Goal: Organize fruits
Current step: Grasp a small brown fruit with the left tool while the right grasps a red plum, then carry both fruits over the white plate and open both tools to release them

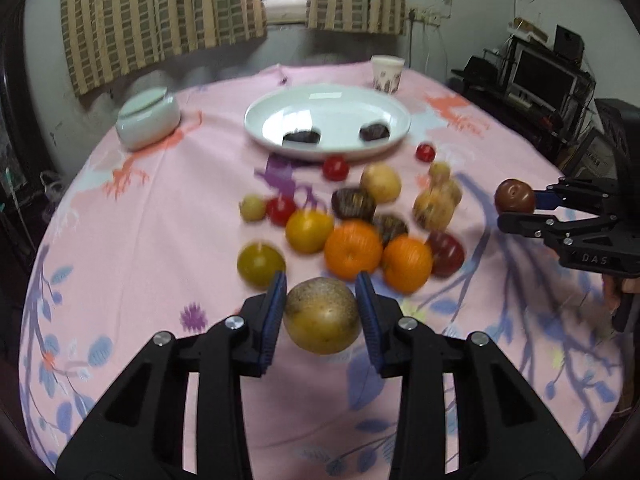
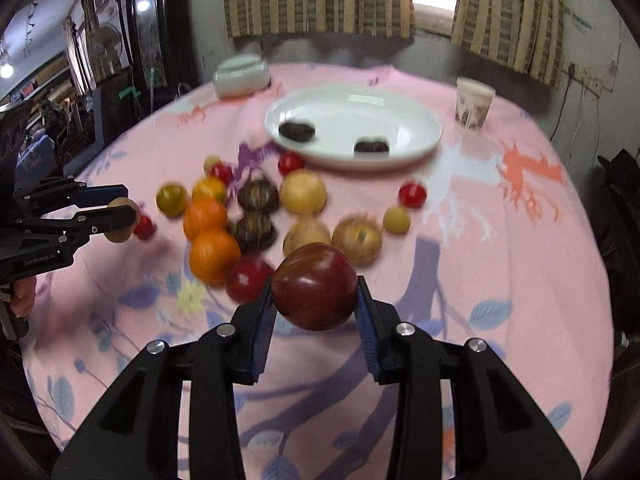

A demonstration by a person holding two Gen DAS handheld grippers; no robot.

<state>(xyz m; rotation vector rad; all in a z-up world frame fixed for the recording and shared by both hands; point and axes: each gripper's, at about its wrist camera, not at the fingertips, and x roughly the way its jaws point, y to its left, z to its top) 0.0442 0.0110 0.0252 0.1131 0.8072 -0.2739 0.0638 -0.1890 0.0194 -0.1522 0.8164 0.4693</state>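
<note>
A: Quick check. What's your left gripper point(image 1: 321, 312) got?

B: You're clamping a yellow-brown pear point(image 1: 322, 315) w/ it, pads pressed on both flanks, gripped at the widest part so it shouldn't roll out. It hangs clear of the pink tablecloth point(image 1: 132, 240), just near side of the fruit pile.

A: And the right gripper point(image 2: 315, 300)?

B: Clenched on a dark red apple point(image 2: 315, 286), same way, squeezed across the middle. Also off the cloth, near edge of the pile.

A: Why both at once?

B: Prob. to save a trip: one fruit per hand, then both go to the white plate point(image 2: 416, 120). That plate sits beyond the pile and already holds two dark fruits point(image 2: 297, 130), so it looks like the collecting spot.

A: Rest of the fruit?

B: Loose on the cloth btw. you and the plate: oranges point(image 1: 352, 249), small red ones, yellowish ones, a few dark ones. Most of the job's undone.

A: Anything in the way?

B: Overturned bowl point(image 1: 147, 122) and cup point(image 2: 473, 106) flank the plate, each standing apart from it. Carry over the pile, not through it.
</note>
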